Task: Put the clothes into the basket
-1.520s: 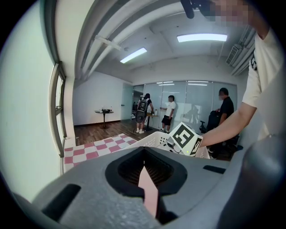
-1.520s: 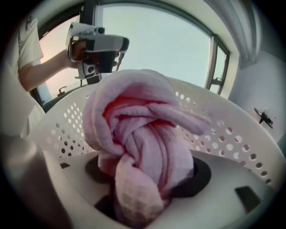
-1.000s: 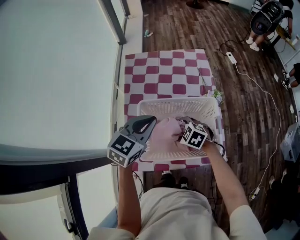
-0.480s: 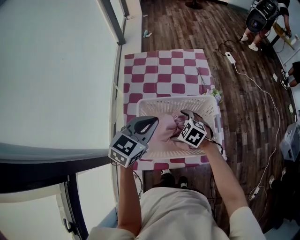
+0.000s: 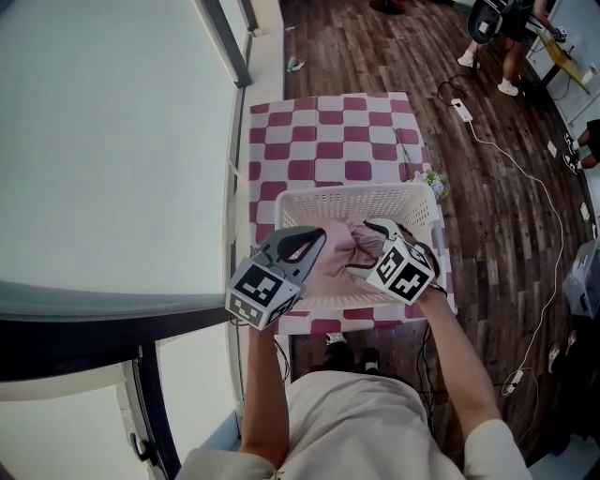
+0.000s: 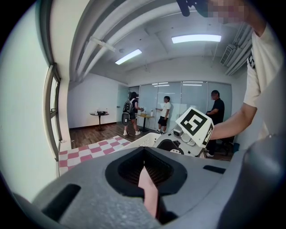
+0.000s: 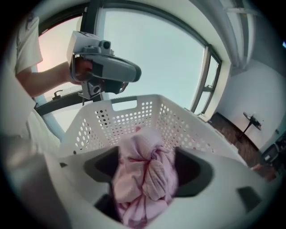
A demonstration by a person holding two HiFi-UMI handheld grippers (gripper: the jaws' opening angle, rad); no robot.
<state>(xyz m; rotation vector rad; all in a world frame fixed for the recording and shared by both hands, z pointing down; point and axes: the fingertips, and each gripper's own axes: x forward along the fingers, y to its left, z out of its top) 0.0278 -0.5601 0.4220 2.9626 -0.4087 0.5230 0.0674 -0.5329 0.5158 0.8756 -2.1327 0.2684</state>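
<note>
A white perforated basket (image 5: 347,194) stands on the checkered table (image 5: 328,131). A pink garment (image 5: 337,251) stretches over the basket's near side between my two grippers. My left gripper (image 5: 317,240) is at the basket's near left corner, shut on a strip of the pink garment (image 6: 148,190). My right gripper (image 5: 367,234) is at the near right. Its jaws are wide and closing, and the bunched pink garment (image 7: 145,174) sits loosely between them. Beyond them, the right gripper view shows the basket (image 7: 134,116) and the left gripper (image 7: 105,71).
The basket fills the near end of the small table, which stands against a bright window wall at the left. A small sprig of flowers (image 5: 429,178) lies by the basket's right corner. A white cable (image 5: 525,187) runs over the wooden floor. People (image 5: 497,28) stand far right.
The pink garment has bunched up higher between the grippers. The right gripper has shifted a little right, and its jaws have loosened round the cloth. The left gripper has edged toward the basket.
</note>
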